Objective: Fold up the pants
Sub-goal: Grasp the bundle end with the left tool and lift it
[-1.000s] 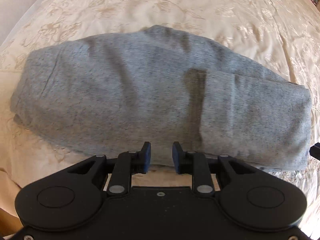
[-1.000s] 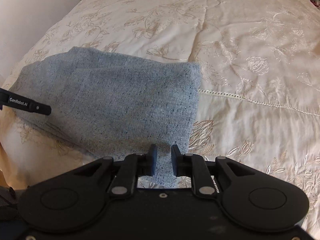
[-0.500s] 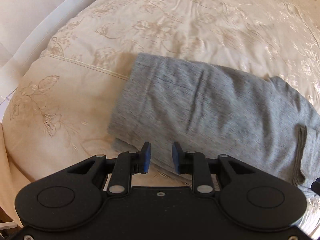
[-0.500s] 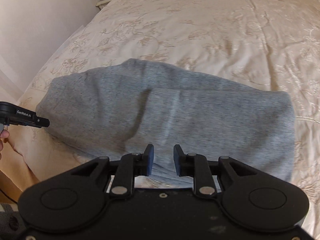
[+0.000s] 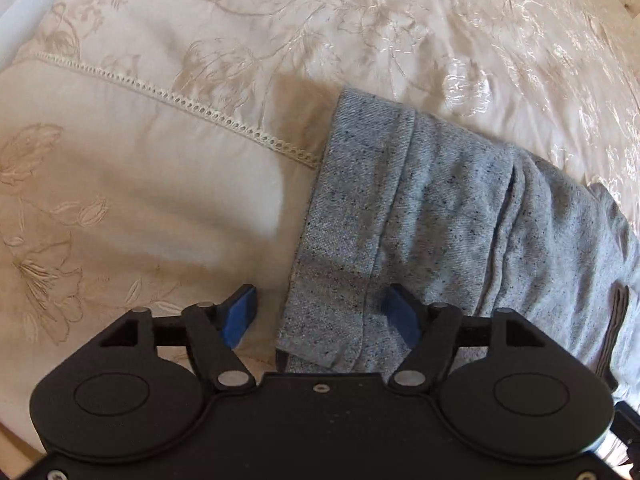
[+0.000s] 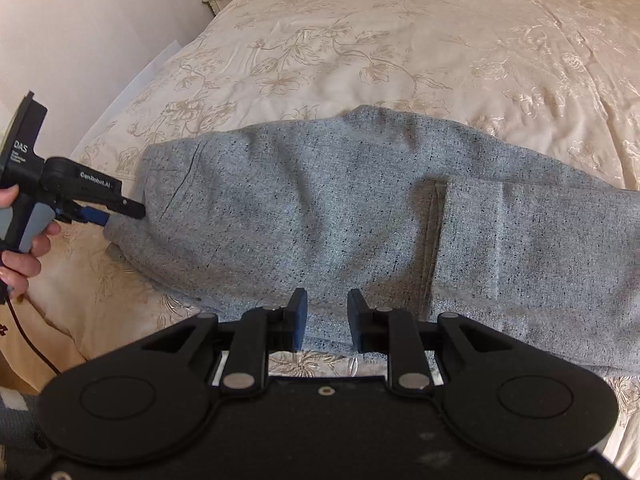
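Grey speckled pants (image 5: 440, 208) fill the left wrist view from centre out to 4 o'clock, their hemmed end edge running from 12 down to 6. We see our left gripper (image 5: 322, 314) straddling that edge's near corner, jaws just swung wide, the cloth between the pads but unpressed. Cream embroidered bedspread (image 5: 140, 200) lies bare from 7 round to 1 o'clock.

In the right wrist view the pants (image 6: 340, 216) lie across the middle, folded, a layer edge at 3 o'clock. Our right gripper (image 6: 324, 320) hangs over their near edge at 6, jaws partly apart, gripping nothing. At 9 o'clock the left gripper (image 6: 120, 210) meets the cloth's end; open bedspread (image 6: 400, 40) spreads from 11 to 2
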`<action>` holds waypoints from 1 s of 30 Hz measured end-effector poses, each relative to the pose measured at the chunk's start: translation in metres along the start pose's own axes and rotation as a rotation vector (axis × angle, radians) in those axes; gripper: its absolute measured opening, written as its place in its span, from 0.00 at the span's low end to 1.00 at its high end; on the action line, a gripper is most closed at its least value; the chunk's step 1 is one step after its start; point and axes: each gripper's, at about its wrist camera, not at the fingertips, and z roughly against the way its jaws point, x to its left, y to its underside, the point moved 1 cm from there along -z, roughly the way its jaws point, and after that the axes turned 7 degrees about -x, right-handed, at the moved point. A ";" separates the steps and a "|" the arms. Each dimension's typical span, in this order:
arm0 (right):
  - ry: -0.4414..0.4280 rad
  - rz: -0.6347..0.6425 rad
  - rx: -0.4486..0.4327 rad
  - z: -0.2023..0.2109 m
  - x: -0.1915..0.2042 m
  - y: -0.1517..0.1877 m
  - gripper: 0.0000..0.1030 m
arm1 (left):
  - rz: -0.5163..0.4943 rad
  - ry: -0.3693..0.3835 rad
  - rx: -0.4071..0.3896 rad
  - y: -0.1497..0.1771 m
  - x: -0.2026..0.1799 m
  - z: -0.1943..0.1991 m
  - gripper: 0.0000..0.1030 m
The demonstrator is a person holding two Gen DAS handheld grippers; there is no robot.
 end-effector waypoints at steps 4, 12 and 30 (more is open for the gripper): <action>0.026 -0.020 0.008 -0.007 0.002 0.001 0.23 | -0.013 0.055 0.031 -0.001 -0.005 -0.010 0.95; 0.077 -0.004 -0.035 -0.045 -0.003 -0.043 0.23 | -0.103 0.020 -0.008 0.004 -0.037 -0.009 0.63; 0.086 -0.076 0.002 -0.054 -0.023 -0.044 0.24 | -0.114 0.063 -0.099 -0.001 -0.045 0.051 0.28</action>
